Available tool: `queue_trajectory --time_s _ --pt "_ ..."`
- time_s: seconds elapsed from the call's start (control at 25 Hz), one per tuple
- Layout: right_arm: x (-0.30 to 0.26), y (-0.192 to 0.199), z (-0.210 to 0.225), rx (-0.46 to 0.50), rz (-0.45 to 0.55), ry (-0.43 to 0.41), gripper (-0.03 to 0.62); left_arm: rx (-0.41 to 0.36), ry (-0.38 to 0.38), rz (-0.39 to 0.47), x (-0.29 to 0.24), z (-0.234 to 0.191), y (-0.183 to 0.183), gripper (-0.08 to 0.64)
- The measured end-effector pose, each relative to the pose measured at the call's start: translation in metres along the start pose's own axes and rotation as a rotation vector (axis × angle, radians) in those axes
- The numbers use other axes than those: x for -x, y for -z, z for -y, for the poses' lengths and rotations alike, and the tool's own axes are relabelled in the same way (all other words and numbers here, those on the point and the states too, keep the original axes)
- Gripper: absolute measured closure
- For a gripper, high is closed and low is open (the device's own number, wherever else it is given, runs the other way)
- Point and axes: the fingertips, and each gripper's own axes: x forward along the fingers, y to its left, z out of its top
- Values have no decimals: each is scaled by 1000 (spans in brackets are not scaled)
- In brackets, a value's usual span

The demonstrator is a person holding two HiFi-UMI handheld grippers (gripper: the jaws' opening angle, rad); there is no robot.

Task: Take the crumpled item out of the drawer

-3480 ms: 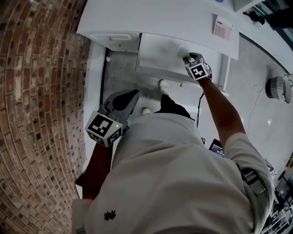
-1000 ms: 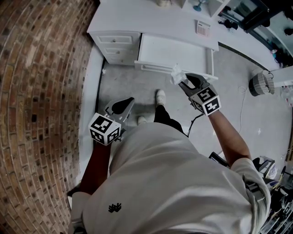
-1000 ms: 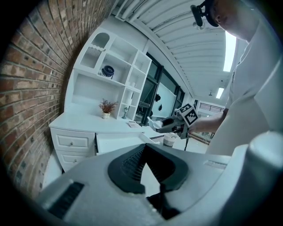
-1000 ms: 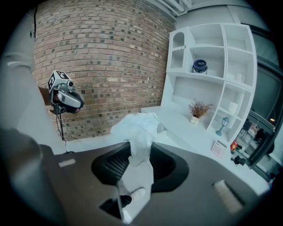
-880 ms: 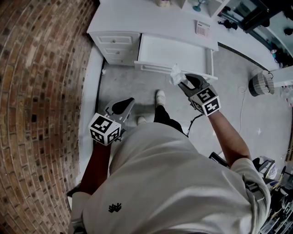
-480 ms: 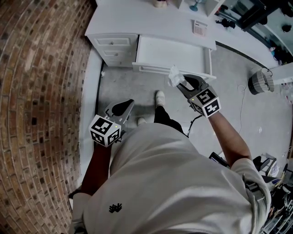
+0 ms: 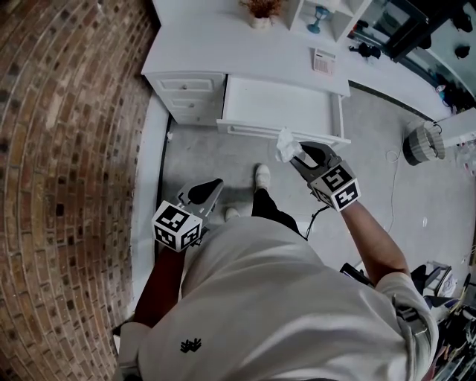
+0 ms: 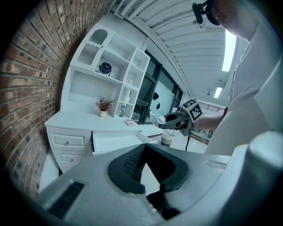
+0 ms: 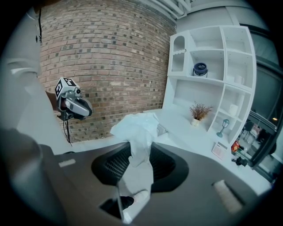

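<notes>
Right gripper (image 9: 141, 148): jaws clamped on the crumpled item (image 7: 285, 143), a white wad of thin, paper-like stuff; its bunched top sticks out past the fingertips.
Crumpled item: out of the drawer (image 7: 277, 100), held up in the air just before the middle of the drawer's front edge, as the head view shows it.
Drawer: pulled open under the white bench (image 7: 223, 37), white inside.
Left gripper (image 8: 143, 146): jaw tips together, nothing between them; held low at the person's left side, well apart from the drawer.
Bench top: a small potted plant (image 7: 259, 10) and a flat keypad-like thing (image 7: 322, 62).
Surroundings: brick wall (image 7: 67, 149) at the left; a basket (image 7: 422, 141) on the floor at the right.
</notes>
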Motion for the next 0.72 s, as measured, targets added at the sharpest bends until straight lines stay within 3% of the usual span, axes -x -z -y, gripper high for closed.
queue_trajectory --time_s 0.72 --pt "-17 -11 34 -2 16 -44 451 -4 -22 -6 -34 -22 -20 554"
